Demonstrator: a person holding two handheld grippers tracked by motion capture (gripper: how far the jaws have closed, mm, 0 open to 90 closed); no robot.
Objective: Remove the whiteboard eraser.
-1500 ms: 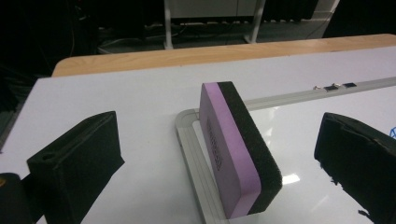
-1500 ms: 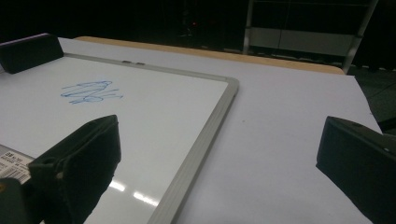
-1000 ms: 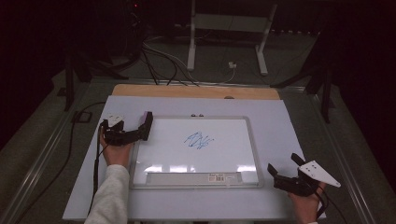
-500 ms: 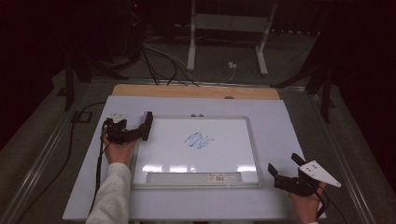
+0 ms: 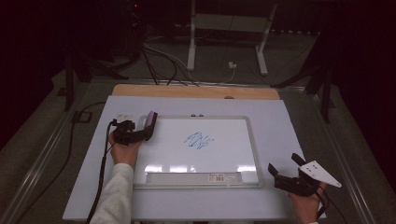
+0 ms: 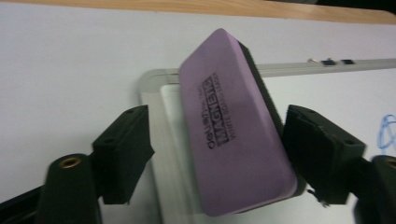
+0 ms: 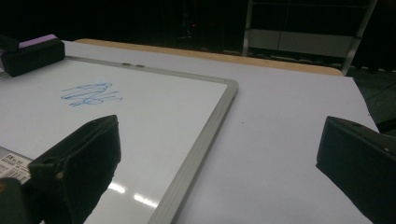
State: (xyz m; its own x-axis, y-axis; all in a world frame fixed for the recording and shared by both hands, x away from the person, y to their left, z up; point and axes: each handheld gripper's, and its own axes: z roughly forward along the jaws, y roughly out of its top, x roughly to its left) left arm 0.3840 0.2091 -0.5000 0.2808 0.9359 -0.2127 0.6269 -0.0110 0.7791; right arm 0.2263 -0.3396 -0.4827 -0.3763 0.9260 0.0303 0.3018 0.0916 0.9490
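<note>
While the left tool (image 5: 140, 133) hovers at the whiteboard's (image 5: 243, 140) ten o'clock corner, a purple eraser (image 6: 233, 126) sits tilted between its jaws; the right jaw touches the felt side, the left jaw stands apart, so whether it grips cannot be told. The blue scribble (image 5: 198, 140) lies mid-board. The right tool (image 5: 287, 175), jaws spread, rests on the worktop (image 5: 285, 116) at four o'clock.
</note>
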